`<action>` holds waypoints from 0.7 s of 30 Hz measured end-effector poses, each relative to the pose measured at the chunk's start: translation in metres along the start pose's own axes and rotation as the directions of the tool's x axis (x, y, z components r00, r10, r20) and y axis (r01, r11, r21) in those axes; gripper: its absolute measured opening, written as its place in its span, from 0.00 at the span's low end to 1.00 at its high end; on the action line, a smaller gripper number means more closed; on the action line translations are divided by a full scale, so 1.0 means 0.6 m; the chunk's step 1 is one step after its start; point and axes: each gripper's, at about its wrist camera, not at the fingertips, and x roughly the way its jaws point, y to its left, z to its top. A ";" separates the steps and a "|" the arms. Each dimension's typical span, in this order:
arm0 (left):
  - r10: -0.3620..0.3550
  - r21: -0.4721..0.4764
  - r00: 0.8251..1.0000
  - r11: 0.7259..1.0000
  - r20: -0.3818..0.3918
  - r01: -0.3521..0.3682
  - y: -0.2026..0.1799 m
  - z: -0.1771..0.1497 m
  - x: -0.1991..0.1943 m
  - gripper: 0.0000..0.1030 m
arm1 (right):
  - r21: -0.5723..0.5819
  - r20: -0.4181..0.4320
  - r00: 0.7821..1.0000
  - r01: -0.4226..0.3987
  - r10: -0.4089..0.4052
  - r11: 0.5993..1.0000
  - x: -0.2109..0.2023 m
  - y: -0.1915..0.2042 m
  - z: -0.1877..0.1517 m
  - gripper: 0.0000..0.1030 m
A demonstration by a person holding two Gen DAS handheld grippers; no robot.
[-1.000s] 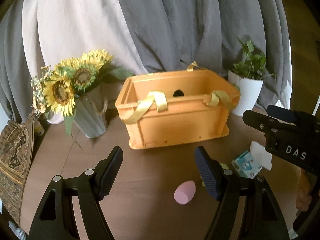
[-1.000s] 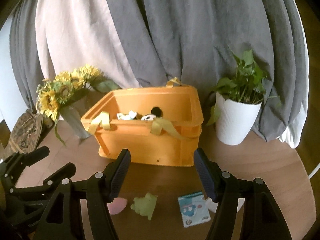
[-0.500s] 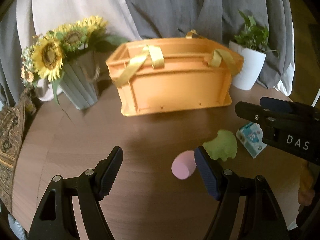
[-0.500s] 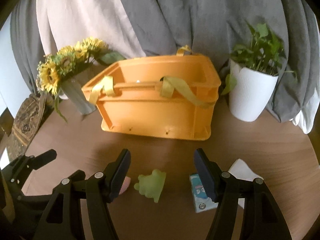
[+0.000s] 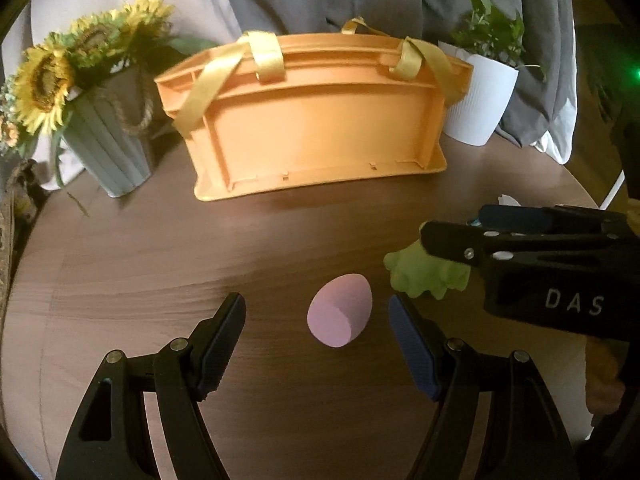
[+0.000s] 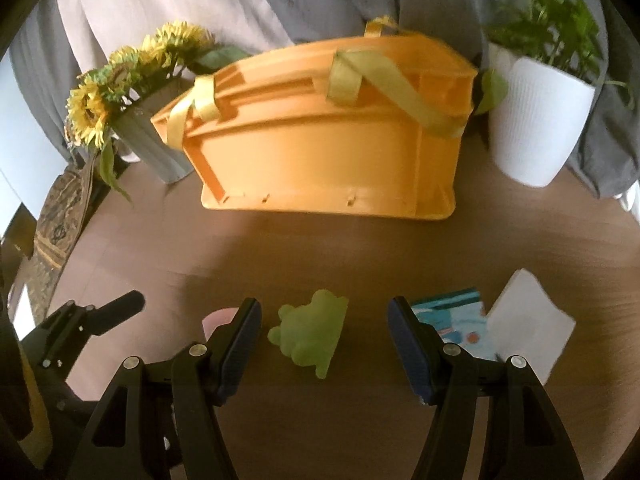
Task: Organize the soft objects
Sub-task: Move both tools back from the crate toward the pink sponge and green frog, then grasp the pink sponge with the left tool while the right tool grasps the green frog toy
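Your left gripper [image 5: 316,320] is spread wide, with the pink egg-shaped sponge [image 5: 339,311] lying on the wooden table [image 5: 160,264] between its two fingers; neither finger touches it. Your right gripper [image 6: 323,330] is also spread wide, and the green soft toy [image 6: 310,330] lies between its fingers, closer to the left one, without contact. Just right of that gripper lie a blue tissue packet [image 6: 456,320] and a white square pad [image 6: 530,326], touching each other. The orange crate [image 6: 332,136] with yellow ribbons stands farther back, between the sunflower vase [image 5: 106,140] and the white plant pot [image 6: 536,120].
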 end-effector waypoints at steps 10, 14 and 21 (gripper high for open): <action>-0.021 -0.002 0.999 1.000 -0.040 0.021 -0.001 0.000 0.039 0.71 | -0.003 -0.084 0.996 -0.016 0.016 1.000 0.047 0.005 0.002 0.64; -0.022 0.004 0.999 1.000 -0.044 0.022 -0.004 0.001 0.048 0.66 | -0.003 -0.100 0.995 -0.015 0.014 1.000 0.059 0.006 0.002 0.64; -0.071 -0.008 0.997 0.997 -0.044 0.071 0.002 0.003 0.053 0.42 | -0.006 -0.118 0.993 -0.018 0.017 1.000 0.074 0.004 0.001 0.55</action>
